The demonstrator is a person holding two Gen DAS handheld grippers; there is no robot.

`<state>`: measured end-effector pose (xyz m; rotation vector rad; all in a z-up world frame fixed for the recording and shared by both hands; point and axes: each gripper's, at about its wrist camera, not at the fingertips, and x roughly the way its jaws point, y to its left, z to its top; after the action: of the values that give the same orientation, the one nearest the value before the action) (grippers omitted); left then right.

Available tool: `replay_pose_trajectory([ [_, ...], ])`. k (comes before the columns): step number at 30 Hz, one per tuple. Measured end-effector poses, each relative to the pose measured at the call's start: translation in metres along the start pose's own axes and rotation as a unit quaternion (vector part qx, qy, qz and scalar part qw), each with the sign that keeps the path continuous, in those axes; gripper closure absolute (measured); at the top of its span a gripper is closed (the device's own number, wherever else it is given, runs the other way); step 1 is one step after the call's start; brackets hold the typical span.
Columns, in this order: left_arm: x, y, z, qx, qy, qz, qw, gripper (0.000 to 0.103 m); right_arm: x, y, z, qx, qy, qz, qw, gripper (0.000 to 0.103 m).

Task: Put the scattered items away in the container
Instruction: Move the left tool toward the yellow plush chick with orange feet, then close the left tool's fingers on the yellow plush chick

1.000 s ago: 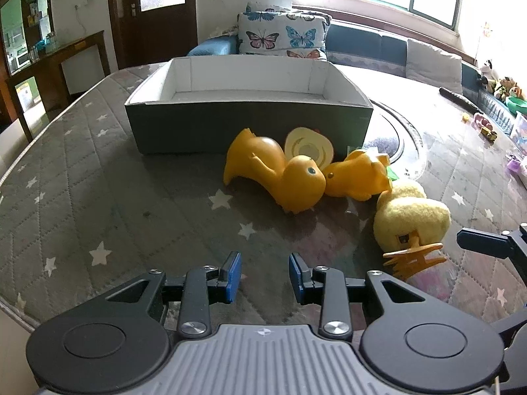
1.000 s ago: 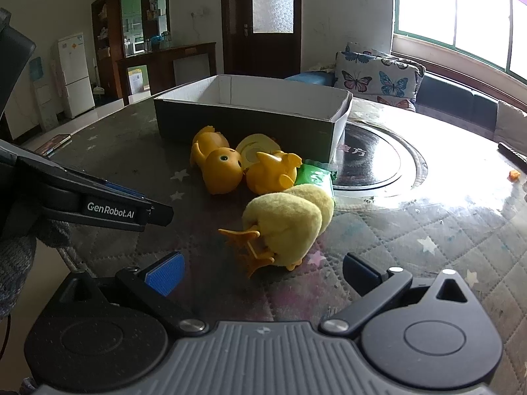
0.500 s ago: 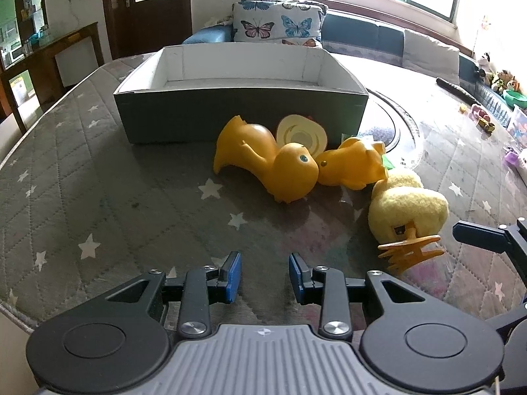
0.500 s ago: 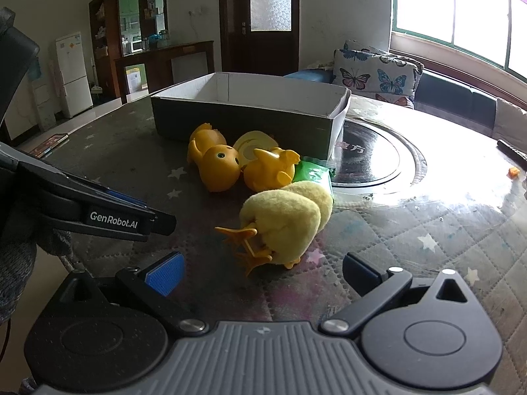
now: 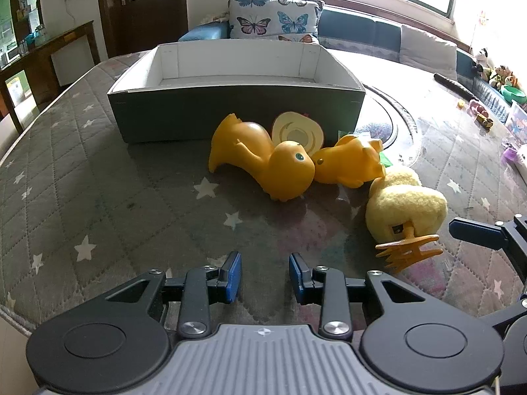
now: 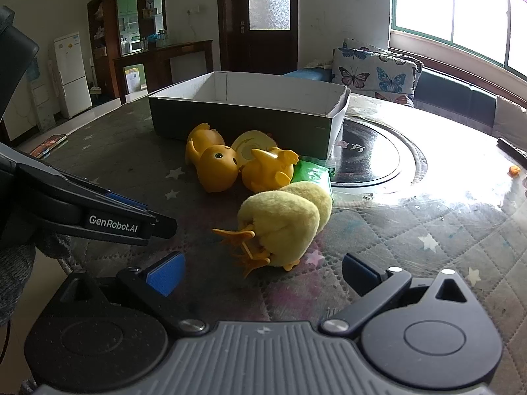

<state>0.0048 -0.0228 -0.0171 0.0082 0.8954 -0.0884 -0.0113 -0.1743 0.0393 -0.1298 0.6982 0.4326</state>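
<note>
A dark cardboard box (image 5: 237,112) (image 6: 243,120) with a white inside stands at the back of the quilted table. In front of it lie a large orange plastic duck (image 5: 263,164) (image 6: 212,161), a smaller orange duck (image 5: 349,164) (image 6: 268,169) and a cream round lid (image 5: 298,131) (image 6: 250,146). A fluffy yellow plush duck (image 5: 405,207) (image 6: 283,223) with orange feet lies nearer, beside a green packet (image 6: 311,174). My left gripper (image 5: 265,276) is open, short of the ducks. My right gripper (image 6: 260,268) is open wide just before the plush duck.
A black round glass plate (image 6: 365,154) sits right of the box. Small toys (image 5: 481,112) and a dark stick (image 5: 453,84) lie at the table's far right. The table edge (image 5: 19,316) runs close on the left. A sofa with butterfly cushions (image 5: 273,21) stands behind.
The view from the left gripper has tilted slightly, so the box and ducks sit a little lower. The toys themselves have not moved, and both grippers keep the same opening.
</note>
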Motion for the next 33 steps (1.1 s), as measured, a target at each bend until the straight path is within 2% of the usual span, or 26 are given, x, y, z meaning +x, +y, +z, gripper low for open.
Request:
replay_pose_trajectory([
  [17,0.005,0.000,0.006,0.001,0.004,-0.006,1.0000,0.068,0.005,-0.003,0.004,0.005,0.002,0.006,1.000,0.006],
  [33,0.004,-0.003,0.018,0.001,-0.001,-0.032,0.9995,0.069,0.005,-0.015,0.009,0.025,-0.005,0.004,1.000,0.024],
])
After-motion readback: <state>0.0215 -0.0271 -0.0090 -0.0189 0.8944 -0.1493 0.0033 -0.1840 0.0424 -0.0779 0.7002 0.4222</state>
